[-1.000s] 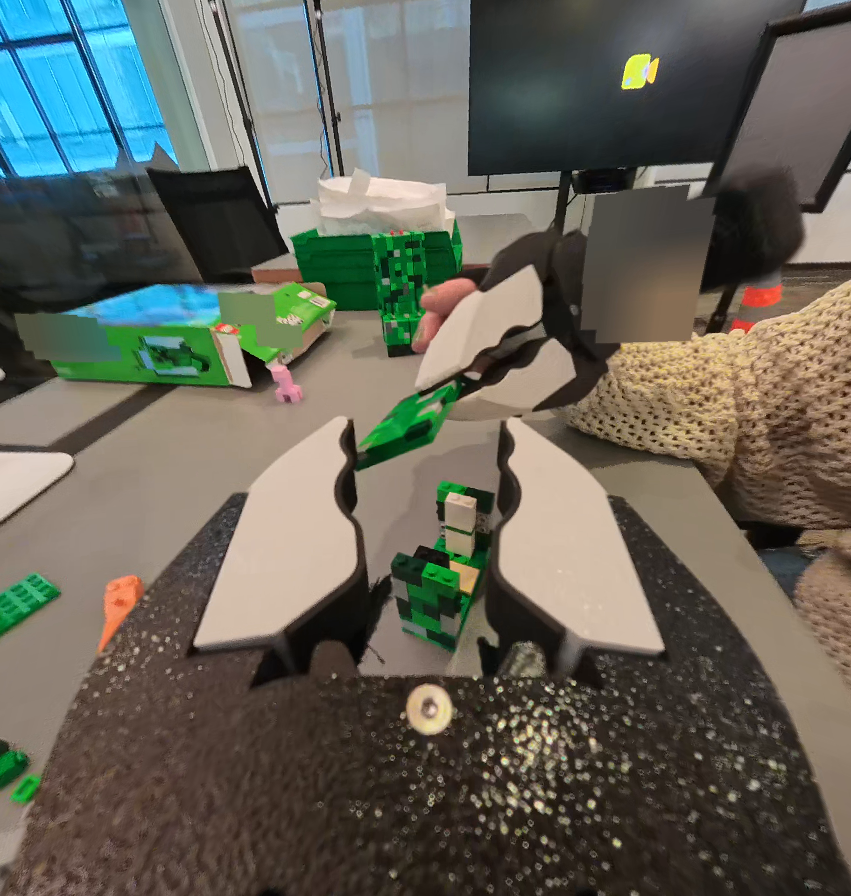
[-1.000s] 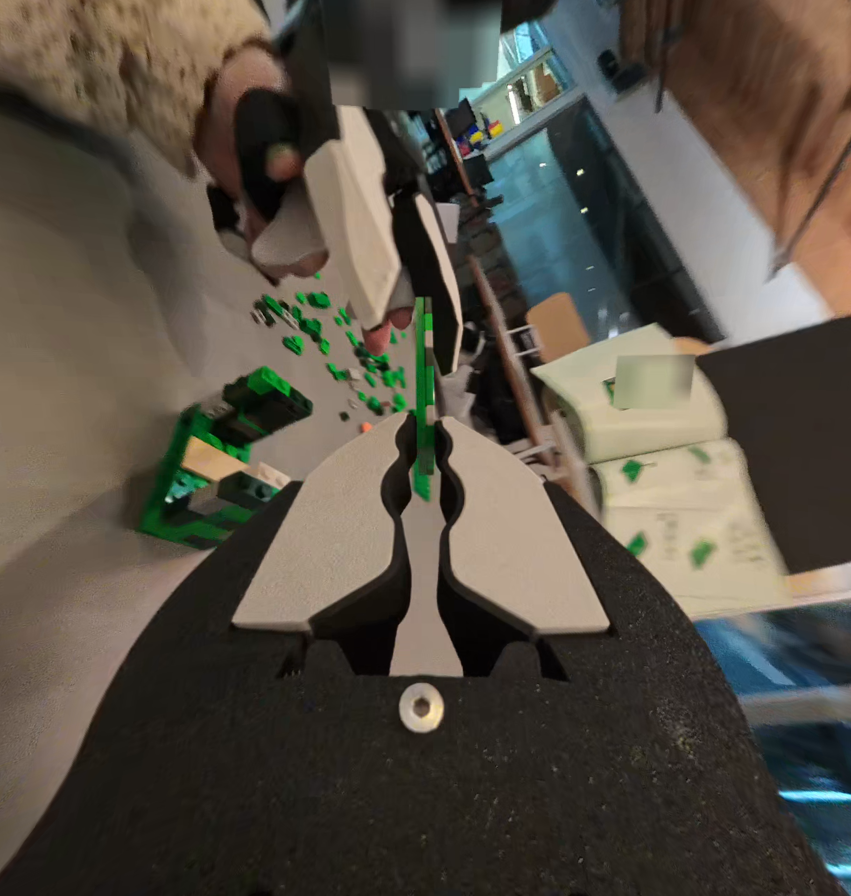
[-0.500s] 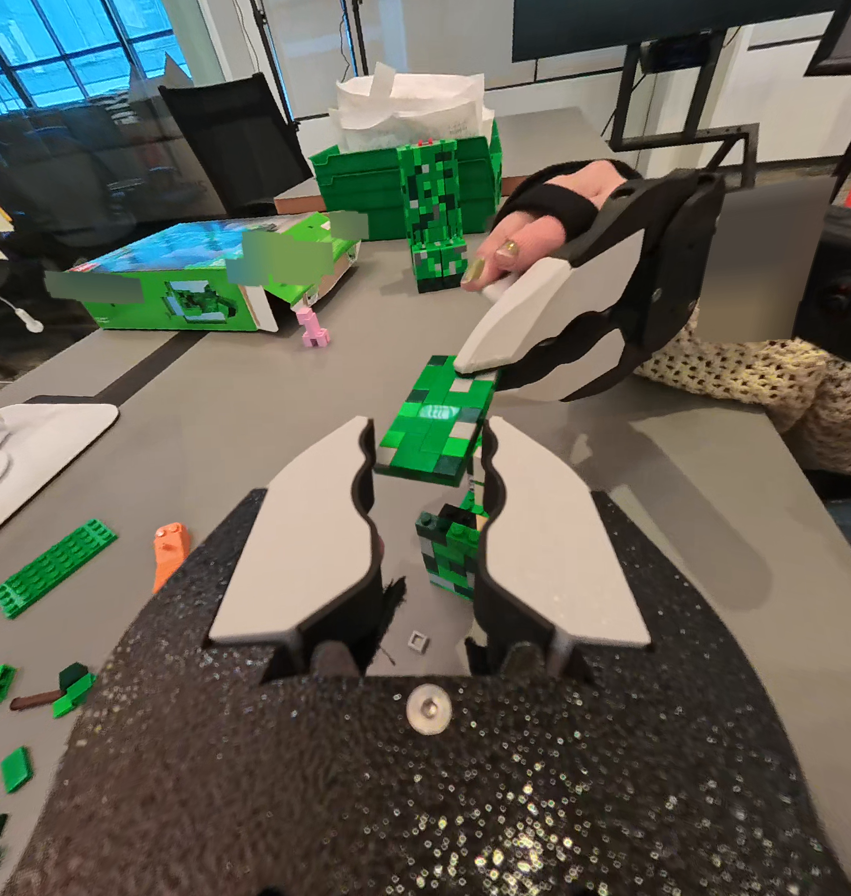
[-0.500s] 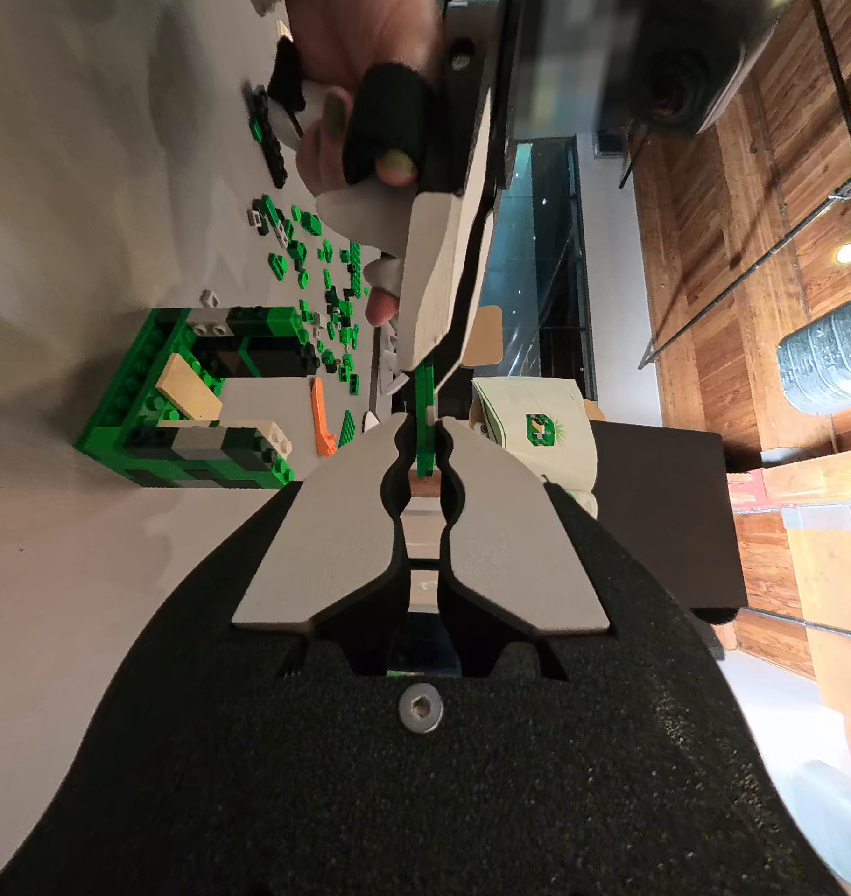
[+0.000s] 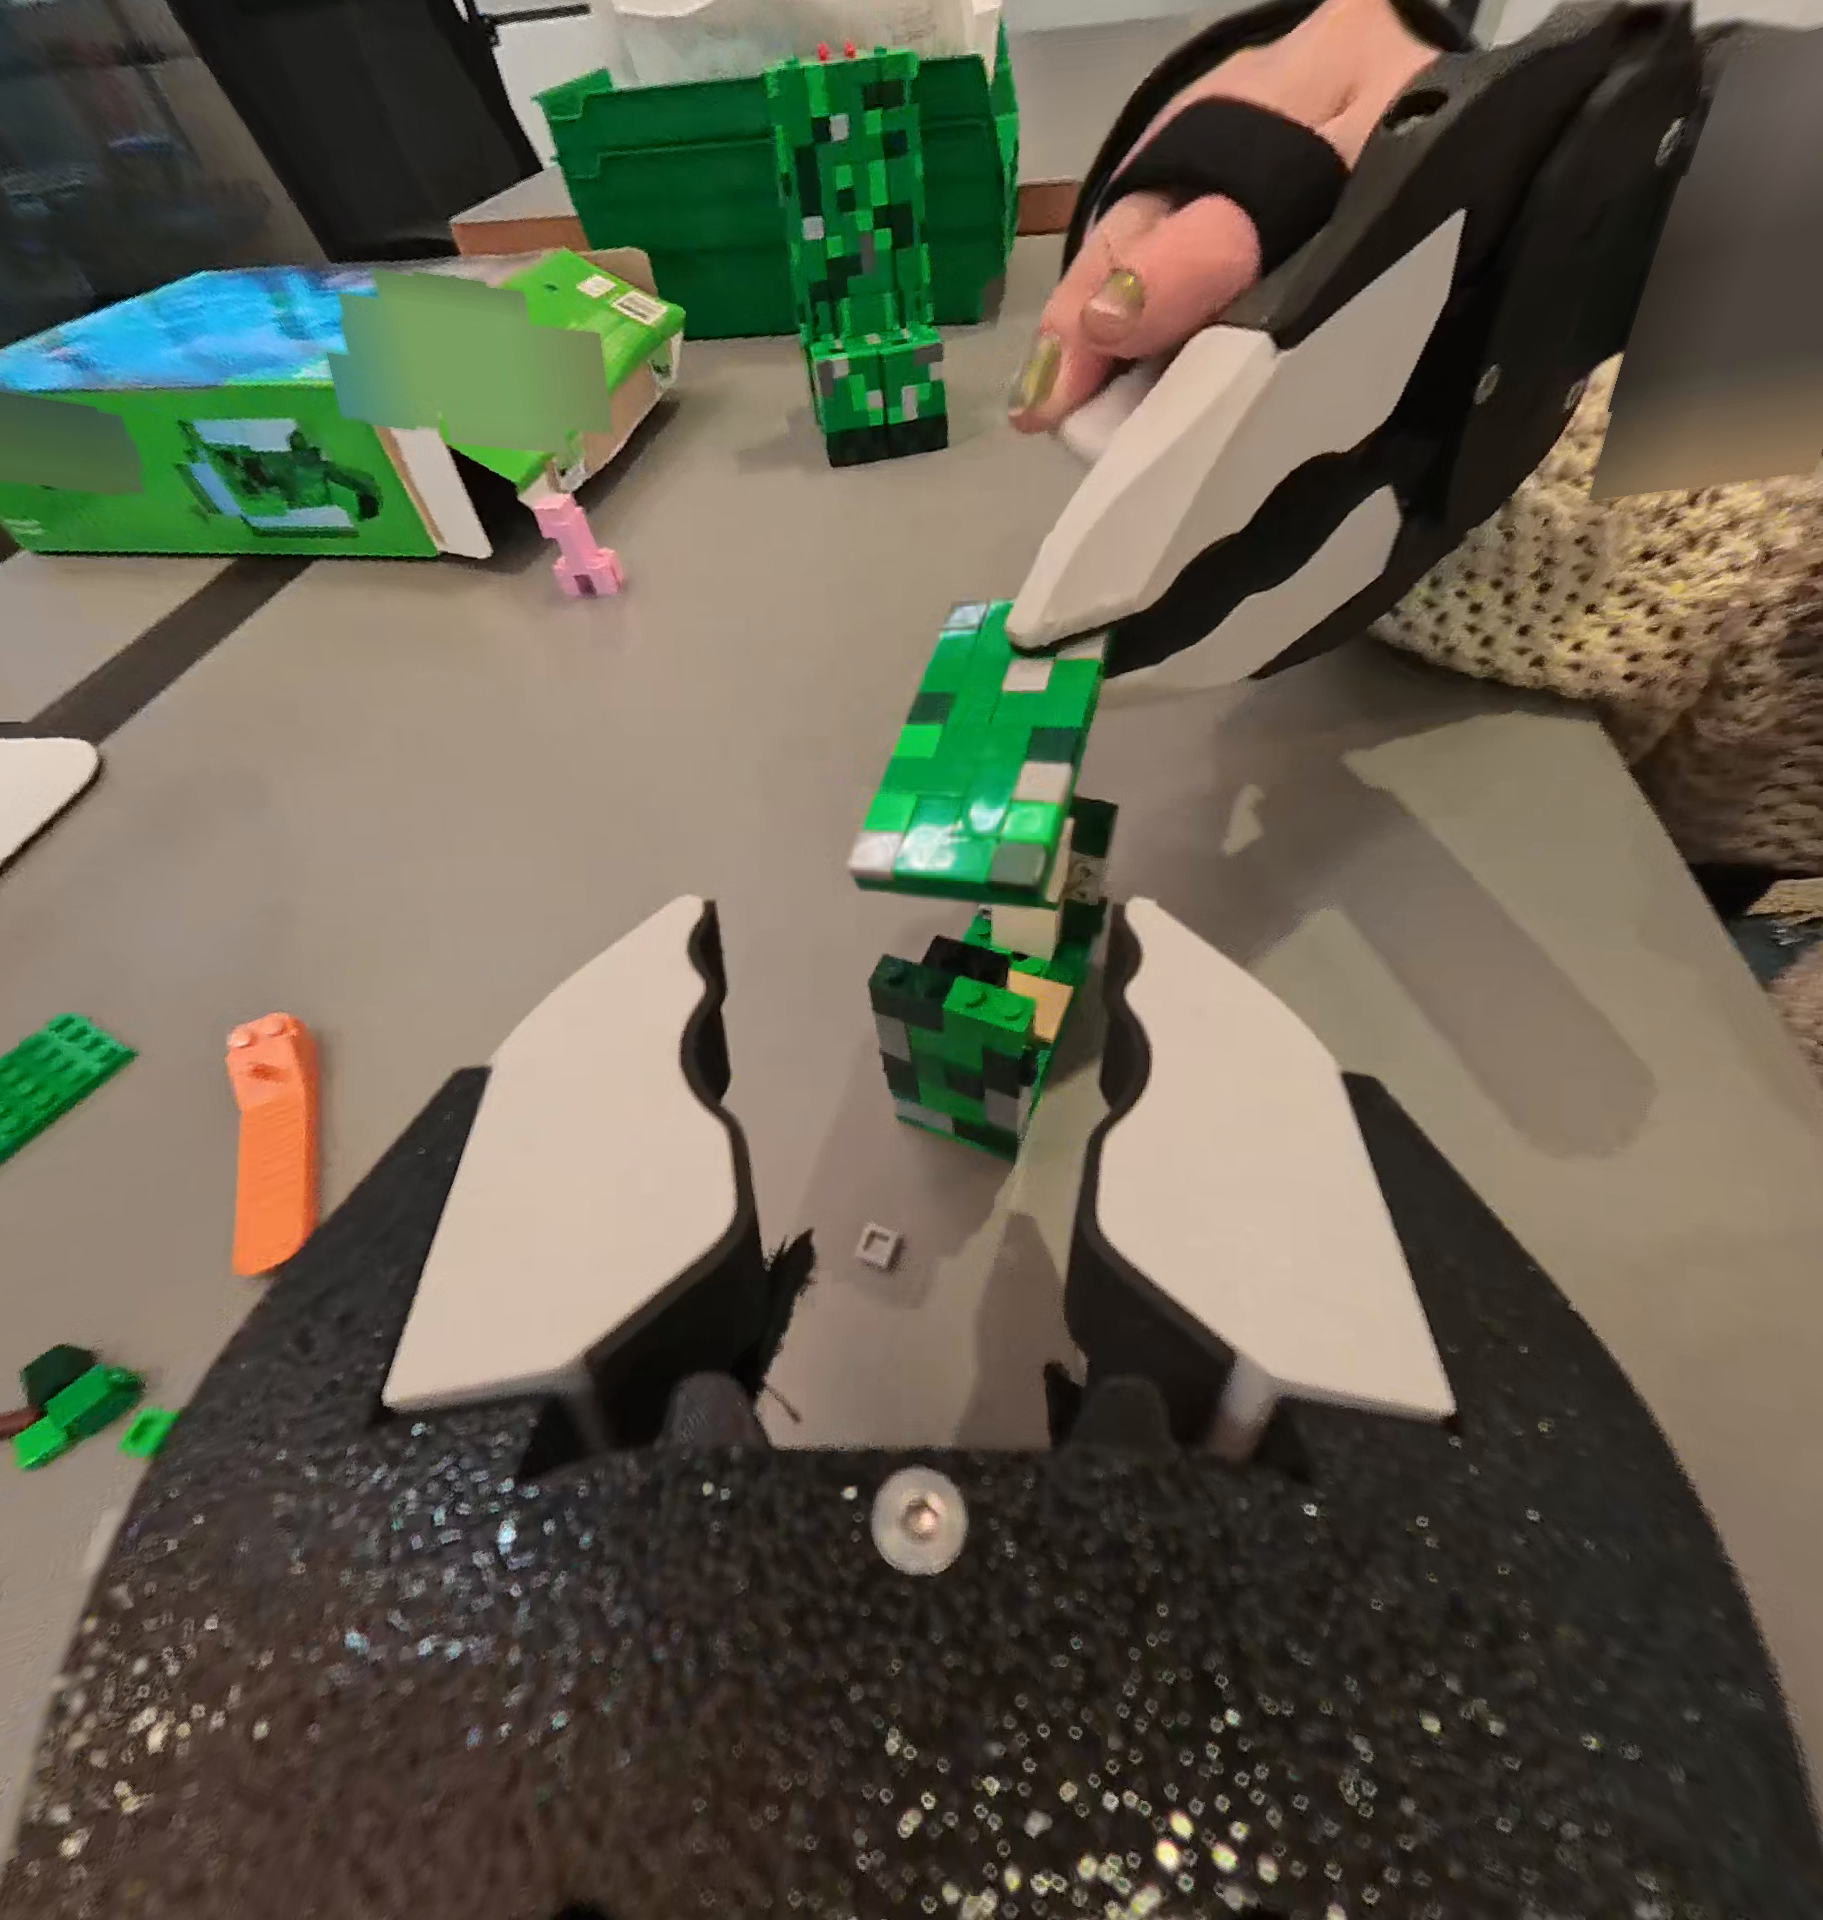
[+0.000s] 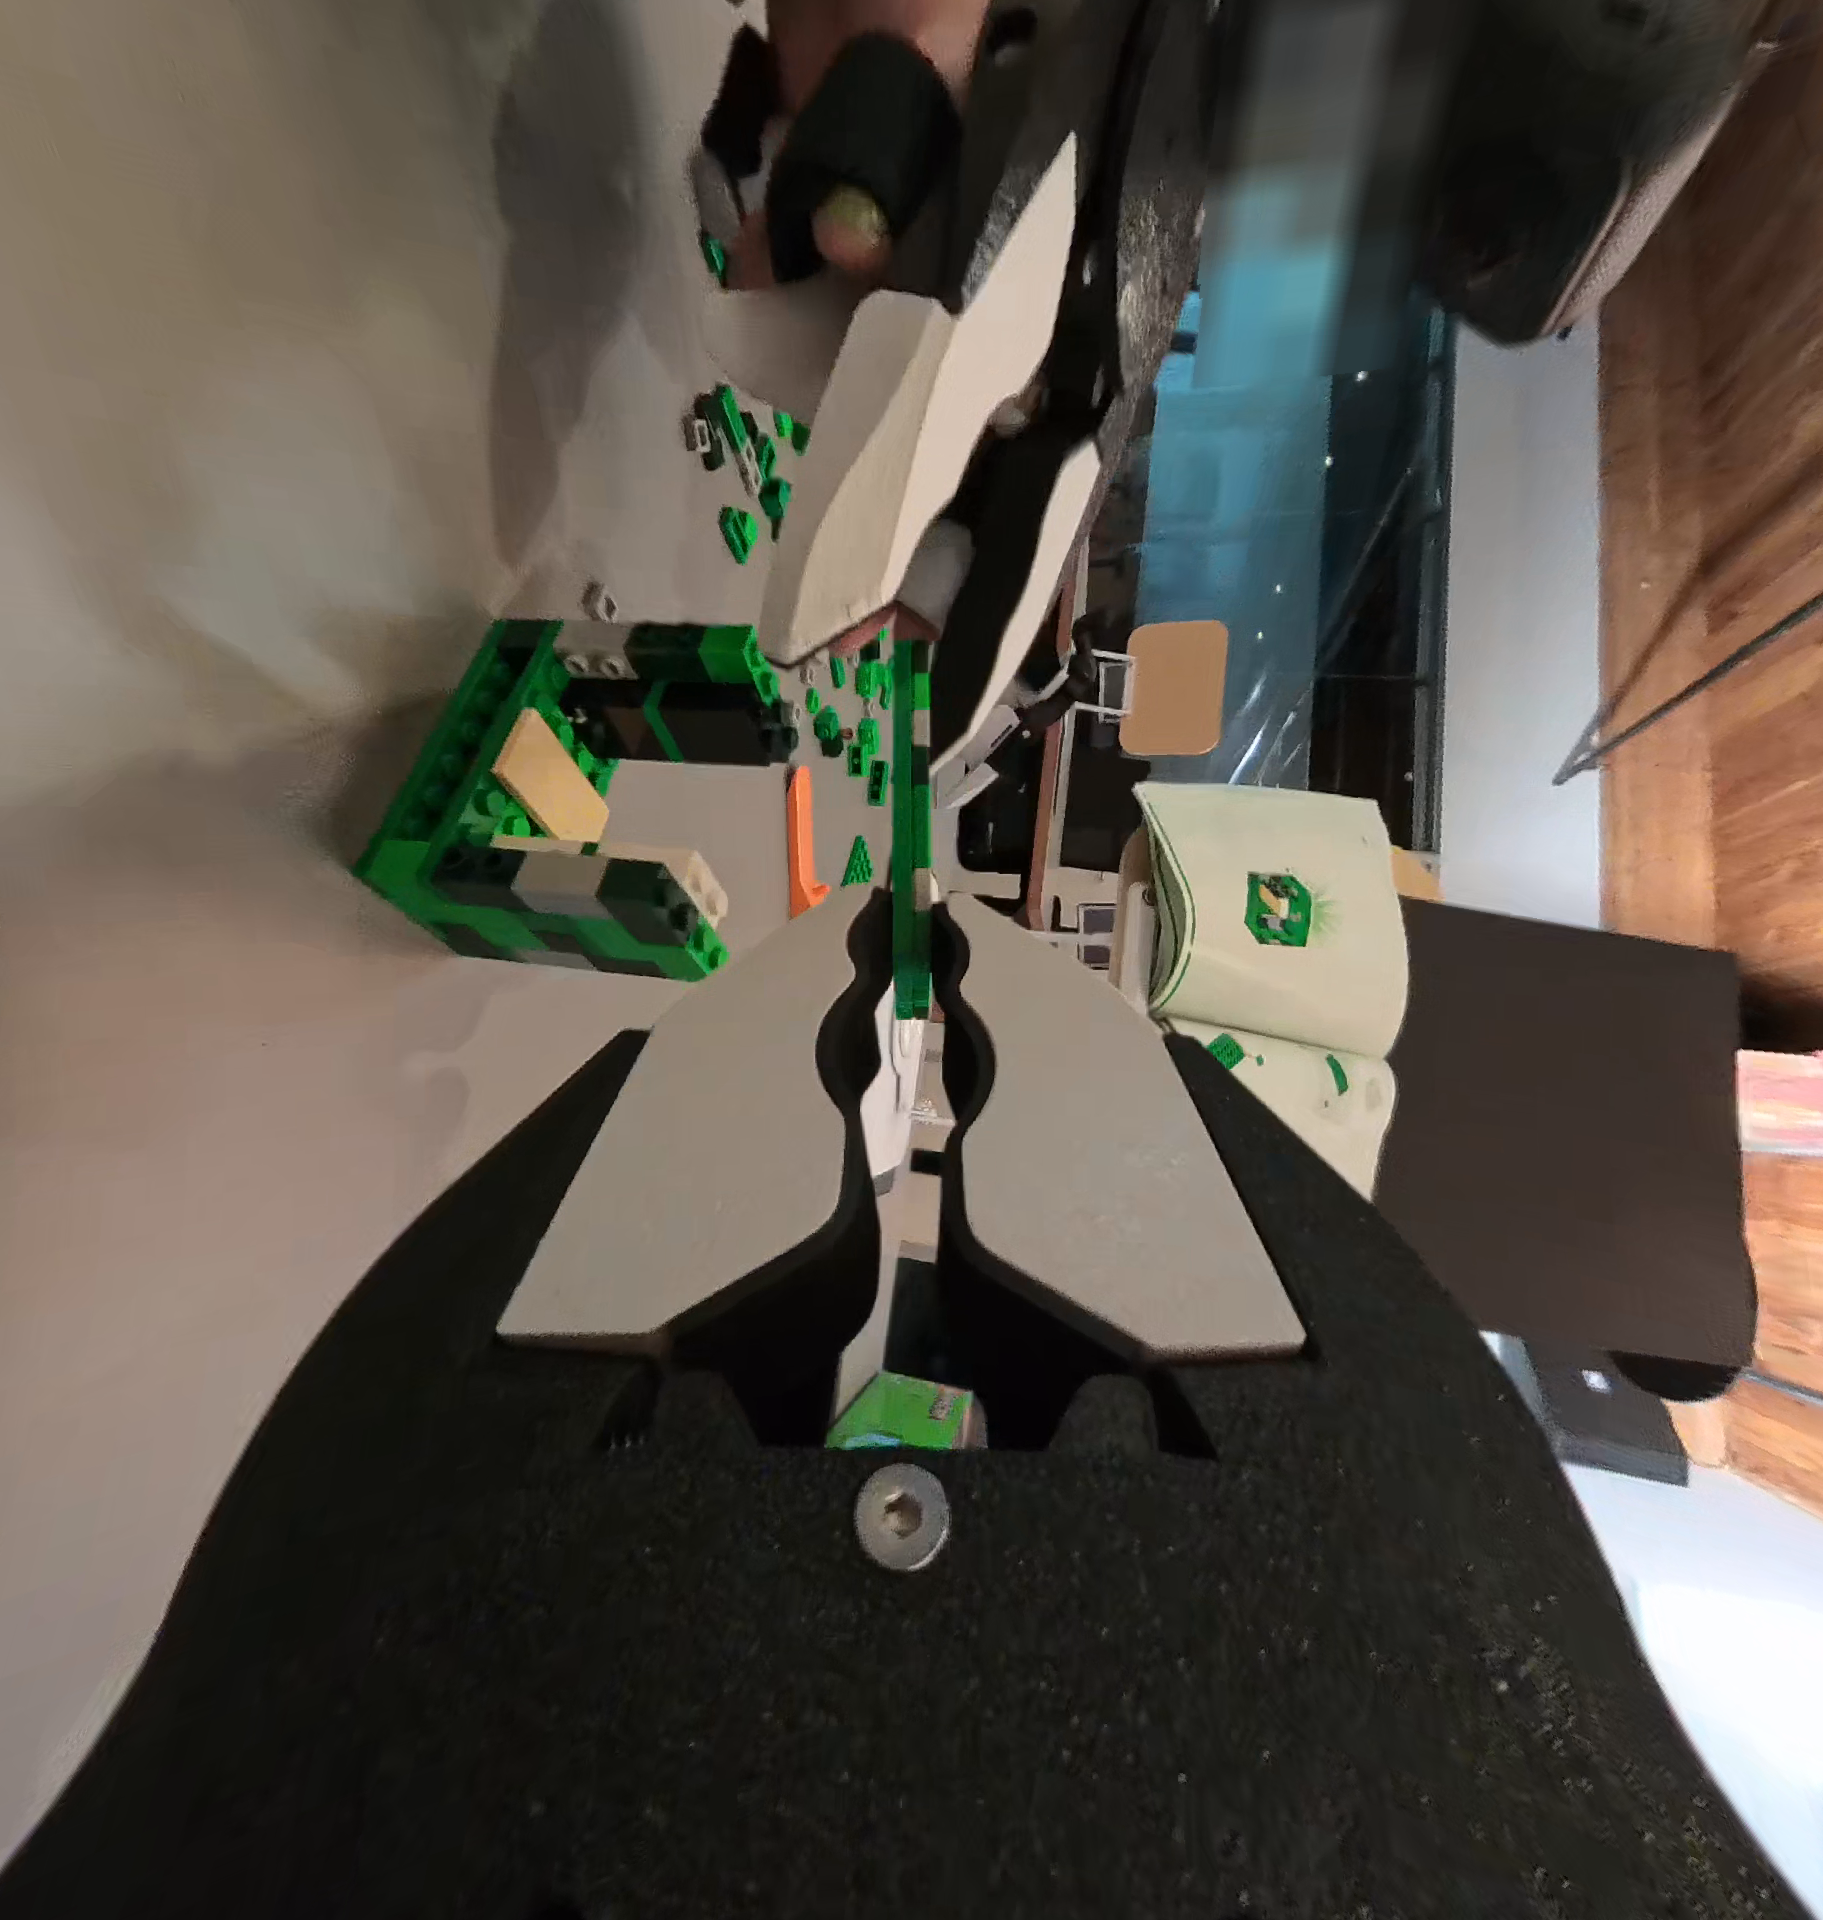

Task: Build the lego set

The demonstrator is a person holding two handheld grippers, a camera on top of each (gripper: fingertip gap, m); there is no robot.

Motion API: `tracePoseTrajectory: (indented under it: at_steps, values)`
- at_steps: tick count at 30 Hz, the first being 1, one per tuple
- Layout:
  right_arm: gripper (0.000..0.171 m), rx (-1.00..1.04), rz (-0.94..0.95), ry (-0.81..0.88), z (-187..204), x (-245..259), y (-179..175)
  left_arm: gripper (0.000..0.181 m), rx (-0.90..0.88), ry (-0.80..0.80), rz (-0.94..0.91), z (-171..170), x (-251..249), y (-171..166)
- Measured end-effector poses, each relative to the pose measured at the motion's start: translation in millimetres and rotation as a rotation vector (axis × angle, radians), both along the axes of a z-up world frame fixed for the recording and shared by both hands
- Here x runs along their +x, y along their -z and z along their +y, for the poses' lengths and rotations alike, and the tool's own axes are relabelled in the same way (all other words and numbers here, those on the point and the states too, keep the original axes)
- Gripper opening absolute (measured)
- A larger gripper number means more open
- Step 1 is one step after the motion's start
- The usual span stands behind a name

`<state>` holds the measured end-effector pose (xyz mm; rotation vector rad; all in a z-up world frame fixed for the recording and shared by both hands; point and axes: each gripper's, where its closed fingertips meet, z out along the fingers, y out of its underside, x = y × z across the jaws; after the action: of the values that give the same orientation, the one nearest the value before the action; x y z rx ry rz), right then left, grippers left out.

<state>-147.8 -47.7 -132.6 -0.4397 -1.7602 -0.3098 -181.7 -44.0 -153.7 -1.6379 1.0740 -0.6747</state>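
Observation:
A half-built green and black lego block [image 5: 974, 1049] stands on the grey table [image 5: 471, 790], between the tips of my open left gripper [image 5: 912, 925] and closer to its right finger. My right gripper [image 6: 909, 914] is shut on one end of a flat green tiled panel [image 5: 980, 758]. It holds the panel level just above the block's top. In the right wrist view the panel [image 6: 909, 810] shows edge-on with a small gap to the block [image 6: 574, 800]. The right gripper [image 5: 1068, 634] comes in from the upper right in the left wrist view.
A finished green figure [image 5: 865, 260] stands at the back before green bins [image 5: 678, 177], with a green box [image 5: 211, 447] and a pink piece [image 5: 580, 545] to the left. An orange separator [image 5: 273, 1143], a green plate [image 5: 24, 1101], loose green pieces [image 5: 76, 1403] and a tiny grey piece [image 5: 879, 1245] lie nearby. The grippers' ends are close to 5 cm from one another.
The right gripper has brought the panel down from a tilted hold to level, close over the block. The left gripper has closed in on the block and stayed open.

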Motion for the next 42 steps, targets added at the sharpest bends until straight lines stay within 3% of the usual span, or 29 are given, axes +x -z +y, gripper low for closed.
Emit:
tracePoseTrajectory:
  at_steps: [4,7,12,16,19,23,26,30,37,42]
  values:
    - [0.006,0.109,-0.036,-0.012,-13,-5,-1,0.063,0.010,0.044,0.005,-7,11,-2]
    - [0.006,0.150,-0.048,-0.016,-17,-7,0,0.042,0.032,0.073,0.021,-13,17,-3]
    - [0.009,0.085,-0.018,-0.006,-14,-3,-4,0.040,0.037,0.075,0.003,-13,17,-6]
    - [0.015,-0.122,0.039,0.019,-5,5,-10,0.040,0.066,0.050,0.005,-9,13,-8]
    - [0.022,-0.455,0.045,0.007,-4,11,-5,0.040,0.085,0.046,0.005,-8,12,-9]
    - [0.045,-0.887,0.049,-0.048,-13,12,-3,0.040,0.115,0.053,0.013,-9,14,-10]
    - [0.057,-1.091,0.048,-0.067,-19,6,-2,0.040,0.142,0.066,0.025,-12,17,-11]
    - [0.056,-1.188,0.023,-0.055,-23,-2,7,0.039,0.175,0.077,0.065,-15,22,-9]
    - [0.039,-1.189,0.023,-0.043,-23,-8,11,0.039,0.197,0.080,0.126,-15,24,-2]
    - [0.040,-1.184,0.017,-0.018,-20,-9,15,0.039,0.209,0.083,0.115,-16,25,-5]
